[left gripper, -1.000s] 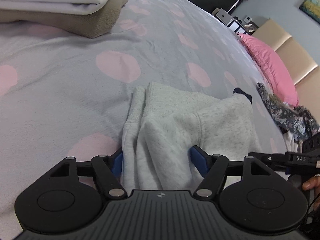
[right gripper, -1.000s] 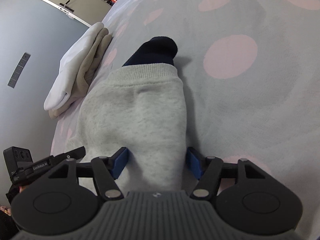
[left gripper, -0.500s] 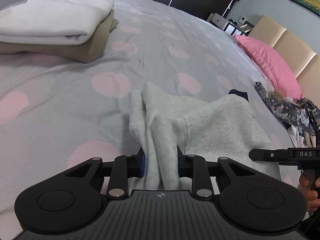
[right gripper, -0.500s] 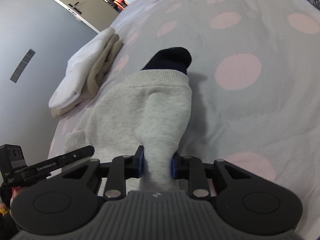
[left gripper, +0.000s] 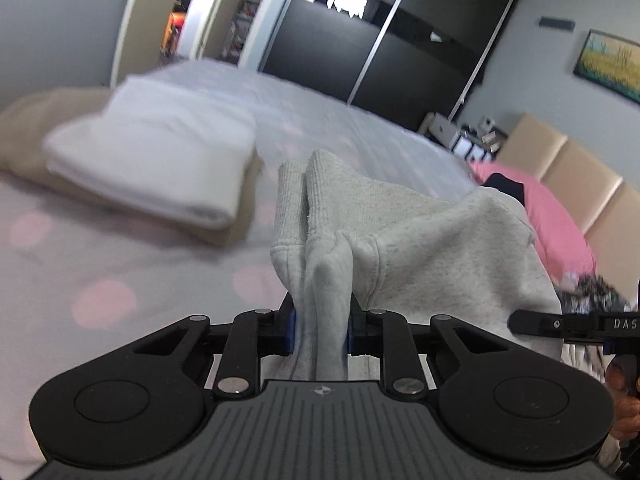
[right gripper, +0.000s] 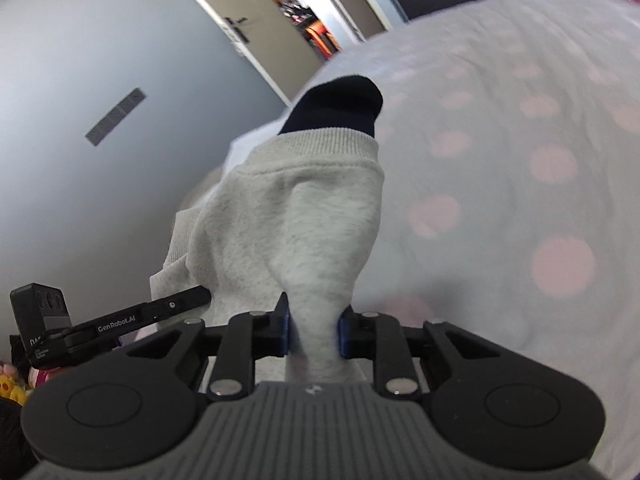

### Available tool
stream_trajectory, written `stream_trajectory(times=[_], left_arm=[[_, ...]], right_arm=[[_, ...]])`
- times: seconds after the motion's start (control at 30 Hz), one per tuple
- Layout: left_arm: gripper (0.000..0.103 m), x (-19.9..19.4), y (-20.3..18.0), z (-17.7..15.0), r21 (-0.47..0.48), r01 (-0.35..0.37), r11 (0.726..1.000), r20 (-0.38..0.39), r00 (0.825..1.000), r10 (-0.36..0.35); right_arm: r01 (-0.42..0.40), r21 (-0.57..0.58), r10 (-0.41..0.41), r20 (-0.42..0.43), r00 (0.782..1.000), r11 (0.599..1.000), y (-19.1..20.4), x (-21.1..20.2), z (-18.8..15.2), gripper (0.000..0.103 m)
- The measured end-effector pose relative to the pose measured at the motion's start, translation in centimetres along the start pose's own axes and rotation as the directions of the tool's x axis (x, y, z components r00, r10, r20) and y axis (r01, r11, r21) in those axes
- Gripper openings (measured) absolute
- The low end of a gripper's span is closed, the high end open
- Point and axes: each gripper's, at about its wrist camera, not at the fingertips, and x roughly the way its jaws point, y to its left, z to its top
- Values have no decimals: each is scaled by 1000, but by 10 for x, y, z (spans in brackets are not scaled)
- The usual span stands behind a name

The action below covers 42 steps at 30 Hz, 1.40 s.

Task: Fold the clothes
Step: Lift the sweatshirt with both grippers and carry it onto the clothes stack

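A light grey sweatshirt (left gripper: 420,236) with a dark navy cuff (right gripper: 340,104) hangs between my two grippers above the bed. My left gripper (left gripper: 320,330) is shut on a bunched fold of it near a ribbed hem. My right gripper (right gripper: 314,330) is shut on another bunched part of the same sweatshirt (right gripper: 304,216). The right gripper's finger (left gripper: 560,324) shows at the right of the left wrist view. The left gripper's finger (right gripper: 152,314) shows at the left of the right wrist view.
A folded white garment (left gripper: 152,160) lies on a folded beige one (left gripper: 28,128) on the grey bedspread with pink dots (right gripper: 520,184). A pink pillow (left gripper: 556,224) and a patterned heap of clothes (left gripper: 596,292) lie near the beige headboard (left gripper: 580,168). A dark wardrobe and a door stand beyond.
Both grippers closed on the sweatshirt and then lifted it off the bed. The views have tipped up toward the room.
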Motion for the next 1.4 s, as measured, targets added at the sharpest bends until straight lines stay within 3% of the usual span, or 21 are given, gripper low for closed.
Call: stream_trajectory(times=[0.2, 0.4, 0.53, 0.7, 0.87, 1.03, 1.17, 1.33, 1.4], left_arm=[[19, -21, 24, 82, 35, -84, 996, 92, 992, 81], [20, -25, 46, 172, 76, -189, 979, 155, 972, 175], [20, -27, 60, 232, 99, -258, 961, 199, 951, 235], [20, 14, 76, 275, 161, -321, 933, 200, 936, 288], [20, 72, 98, 286, 175, -353, 919, 166, 931, 326], [19, 121, 126, 278, 182, -363, 914, 128, 930, 344], [19, 151, 140, 276, 181, -390, 903, 119, 920, 373], [21, 172, 162, 269, 129, -397, 909, 99, 917, 387], [26, 176, 166, 268, 125, -426, 896, 100, 904, 416]], right_arm=[[-77, -116, 80, 27, 996, 990, 63, 32, 65, 23], [-127, -176, 139, 57, 989, 976, 116, 80, 140, 23], [-137, -169, 149, 61, 987, 976, 132, 124, 180, 23], [-142, -106, 148, 48, 988, 984, 126, 184, 206, 23], [-135, -51, 137, 27, 990, 990, 117, 243, 228, 23], [-74, -67, 74, -5, 997, 995, 100, 287, 237, 23], [-19, -83, 18, -10, 1000, 996, 90, 324, 243, 24], [56, -106, -59, -19, 998, 993, 76, 357, 244, 31], [87, -112, -90, -29, 996, 990, 72, 366, 245, 37]])
